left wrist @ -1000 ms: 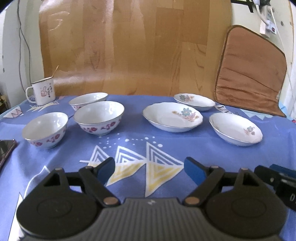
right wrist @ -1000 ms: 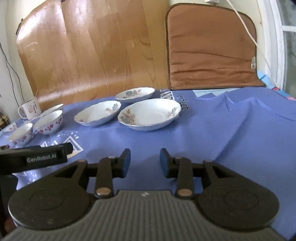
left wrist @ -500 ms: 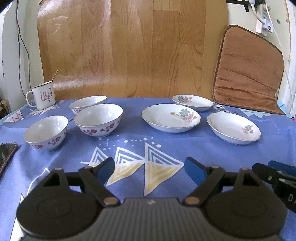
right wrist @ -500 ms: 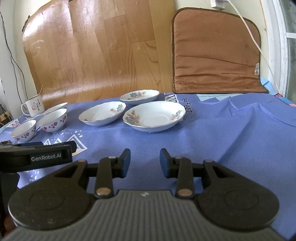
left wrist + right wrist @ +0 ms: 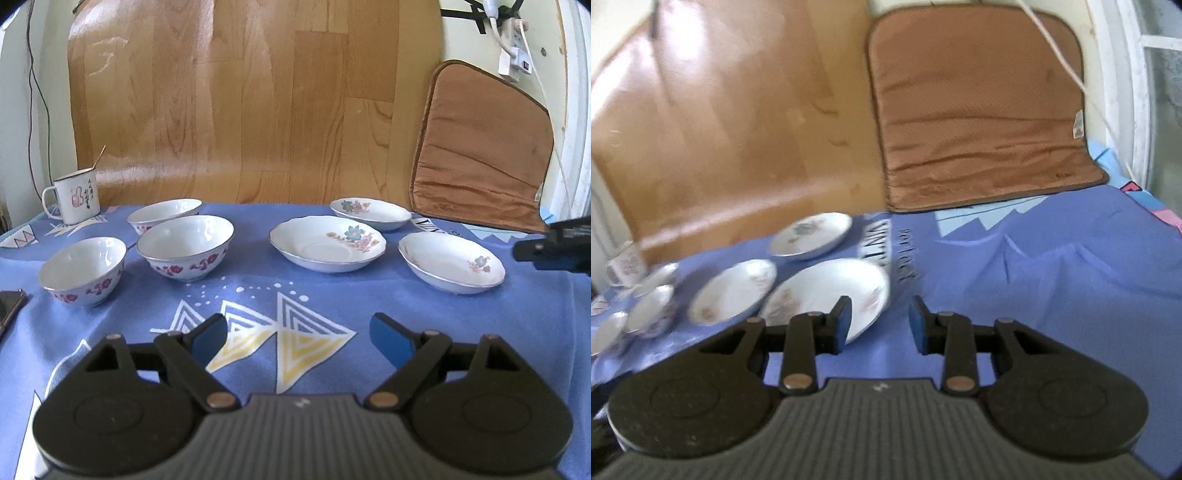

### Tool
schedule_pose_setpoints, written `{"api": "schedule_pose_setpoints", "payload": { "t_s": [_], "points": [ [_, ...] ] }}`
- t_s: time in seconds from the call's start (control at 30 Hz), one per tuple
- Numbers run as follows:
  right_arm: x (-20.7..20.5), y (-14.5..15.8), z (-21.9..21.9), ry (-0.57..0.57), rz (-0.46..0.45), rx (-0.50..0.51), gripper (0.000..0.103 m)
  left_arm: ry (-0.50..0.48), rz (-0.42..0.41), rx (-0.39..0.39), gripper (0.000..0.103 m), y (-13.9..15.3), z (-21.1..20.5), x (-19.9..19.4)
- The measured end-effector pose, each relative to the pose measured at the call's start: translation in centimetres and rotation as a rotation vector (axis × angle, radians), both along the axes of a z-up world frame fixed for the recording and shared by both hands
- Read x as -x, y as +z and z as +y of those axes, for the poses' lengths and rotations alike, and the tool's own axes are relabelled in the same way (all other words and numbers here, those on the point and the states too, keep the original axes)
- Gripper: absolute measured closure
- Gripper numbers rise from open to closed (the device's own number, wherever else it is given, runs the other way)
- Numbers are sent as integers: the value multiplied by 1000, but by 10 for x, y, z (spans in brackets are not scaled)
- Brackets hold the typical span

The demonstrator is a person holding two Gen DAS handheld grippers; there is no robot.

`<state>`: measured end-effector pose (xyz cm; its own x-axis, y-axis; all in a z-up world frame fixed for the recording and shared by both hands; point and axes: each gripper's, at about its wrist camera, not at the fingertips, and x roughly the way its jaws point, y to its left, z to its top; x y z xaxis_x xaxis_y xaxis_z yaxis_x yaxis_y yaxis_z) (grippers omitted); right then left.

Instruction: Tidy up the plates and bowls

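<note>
Three white bowls with red flowers stand at the left: a near one (image 5: 85, 269), a middle one (image 5: 186, 245) and a far one (image 5: 164, 214). Three flowered plates lie at the right: a middle one (image 5: 327, 249), a far one (image 5: 369, 212) and a right one (image 5: 450, 266). My left gripper (image 5: 299, 338) is open and empty over the blue cloth, well short of the dishes. My right gripper (image 5: 880, 325) is open and empty, close to the near edge of the right plate (image 5: 820, 299); it also shows in the left wrist view (image 5: 554, 249).
A white enamel mug (image 5: 75, 197) stands at the back left. A dark phone (image 5: 9, 306) lies at the left edge. A wooden board (image 5: 240, 103) and a brown cushion (image 5: 480, 158) lean against the back wall. Blue cloth (image 5: 1052, 266) stretches to the right.
My right gripper has moved forward and up towards the right plate; its view is blurred by motion. My left gripper has stayed nearly in place, open.
</note>
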<state>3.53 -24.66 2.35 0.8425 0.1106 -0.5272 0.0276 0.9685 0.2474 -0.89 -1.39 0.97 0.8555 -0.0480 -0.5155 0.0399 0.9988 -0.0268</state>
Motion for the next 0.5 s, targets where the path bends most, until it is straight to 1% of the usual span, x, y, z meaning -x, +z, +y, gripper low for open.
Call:
{"api": "schedule_pose_setpoints", "payload": {
  "t_s": [0.03,0.17,0.2,0.23,0.27,0.33,0.4,0.47,0.5],
  "points": [
    [-10,-3,-1,3,24,4,67,1,3,5,16,0,1,0],
    [-46,-22,-4,34,130,-60,75,-9,9,32,16,0,5,0],
    [-50,-24,-6,39,138,-88,82,-18,14,41,16,0,6,-1],
    [-49,-24,-7,45,140,-111,88,-25,22,49,16,-1,7,-2],
    [-48,-23,-8,56,146,-140,92,-30,34,59,17,-1,8,-3],
    [-36,-19,-8,59,153,-172,91,-51,70,94,19,-1,11,-7],
    [-13,-15,-9,88,142,-206,91,-79,118,178,21,1,16,-9],
    [12,-11,-10,121,131,-240,91,-108,153,273,28,5,15,-11],
    [23,-10,-11,137,127,-260,91,-134,167,305,30,9,11,-13]
  ]
}}
